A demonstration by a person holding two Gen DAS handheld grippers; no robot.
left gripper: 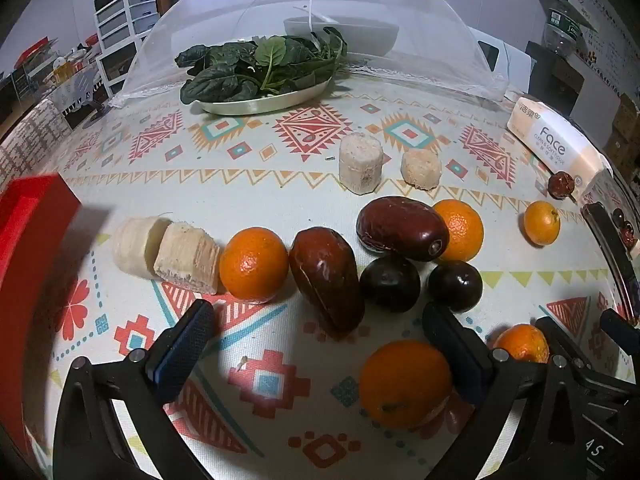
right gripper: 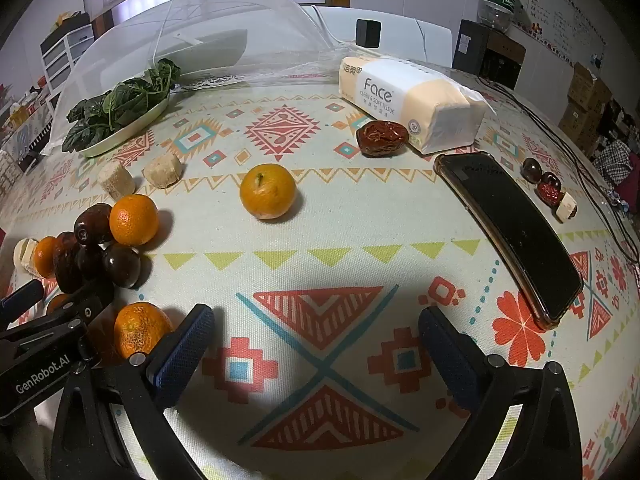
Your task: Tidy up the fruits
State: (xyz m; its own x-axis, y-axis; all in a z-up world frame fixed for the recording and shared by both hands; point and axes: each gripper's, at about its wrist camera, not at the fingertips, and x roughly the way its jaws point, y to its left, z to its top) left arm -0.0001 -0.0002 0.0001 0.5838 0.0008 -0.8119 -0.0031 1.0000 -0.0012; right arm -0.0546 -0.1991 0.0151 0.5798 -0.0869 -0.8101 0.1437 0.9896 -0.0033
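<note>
Several oranges [left gripper: 253, 265] and glossy brown dates [left gripper: 402, 228] sit clustered together.

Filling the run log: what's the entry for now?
left claw open, empty | right claw open, empty | fruit cluster on table

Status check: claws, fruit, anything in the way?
Both claws open, empty: left claw, right claw. Fruit cluster ahead of left. Lone orange ahead of right. Phone alongside.

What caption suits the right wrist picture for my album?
Open right gripper over patterned tablecloth, facing a lone orange, tissue pack and phone.
</note>
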